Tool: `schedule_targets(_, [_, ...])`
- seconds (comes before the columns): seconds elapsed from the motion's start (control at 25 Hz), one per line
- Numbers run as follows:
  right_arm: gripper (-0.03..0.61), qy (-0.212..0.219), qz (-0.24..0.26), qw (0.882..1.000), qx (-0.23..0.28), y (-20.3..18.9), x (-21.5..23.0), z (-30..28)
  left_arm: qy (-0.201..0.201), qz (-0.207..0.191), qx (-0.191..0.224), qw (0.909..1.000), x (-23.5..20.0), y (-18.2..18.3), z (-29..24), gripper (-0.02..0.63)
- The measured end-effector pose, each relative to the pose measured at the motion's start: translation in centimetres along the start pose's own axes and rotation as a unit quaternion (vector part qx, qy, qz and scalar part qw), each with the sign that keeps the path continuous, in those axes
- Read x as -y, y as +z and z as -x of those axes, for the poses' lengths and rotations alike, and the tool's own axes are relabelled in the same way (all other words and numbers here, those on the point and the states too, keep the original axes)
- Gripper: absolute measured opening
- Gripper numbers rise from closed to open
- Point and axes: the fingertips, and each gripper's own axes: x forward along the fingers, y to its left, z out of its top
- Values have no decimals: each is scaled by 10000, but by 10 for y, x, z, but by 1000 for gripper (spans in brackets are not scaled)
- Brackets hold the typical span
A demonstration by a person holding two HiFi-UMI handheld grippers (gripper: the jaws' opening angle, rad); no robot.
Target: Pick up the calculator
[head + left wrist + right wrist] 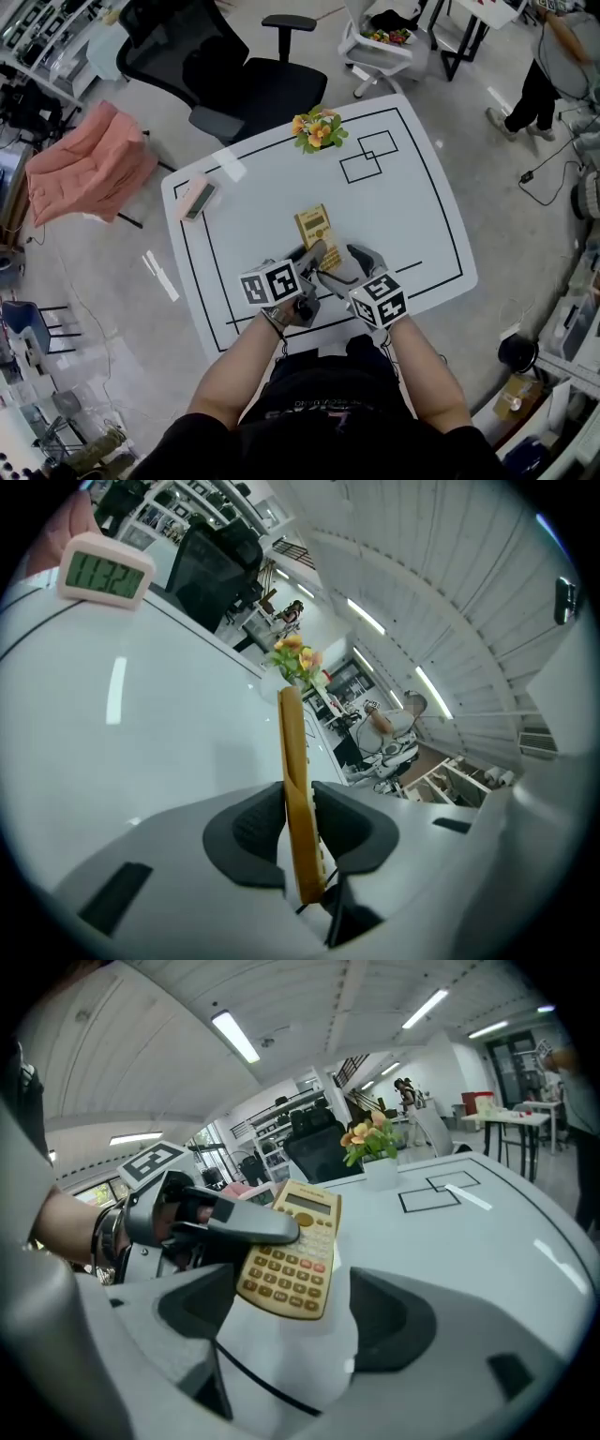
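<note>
L gripper (298, 822): jaws clamped on near end of yellow calculator (292, 1251), edge-on btwn pads. R gripper (291, 1321): jaws apart, nothing gripped. I see calculator just ahead of them, approx mid desk (412, 206).

pink clock (105, 571) | display: 11:32 | calculator (291, 1251) | print: too small to read

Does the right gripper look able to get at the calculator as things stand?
Probably yes: the right gripper is open with the calculator just ahead; the left gripper, clamped on its side, leaves the near end free.
</note>
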Motion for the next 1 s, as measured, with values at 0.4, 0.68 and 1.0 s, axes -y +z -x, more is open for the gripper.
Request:
schedule_targets(0.4, [360, 267, 867, 9936, 680, 42, 0, 53, 323, -483, 1317, 9896, 39, 33, 52, 81])
schedule_targets(0.68, [25, 364, 1556, 9717, 1739, 82, -27, 98, 565, -1051, 2229, 9675, 85, 22, 117, 81])
schedule_targets(1.0, [2, 1055, 1735, 9572, 2062, 99, -98, 96, 1222, -1399, 2958, 9370, 86, -7, 218, 81])
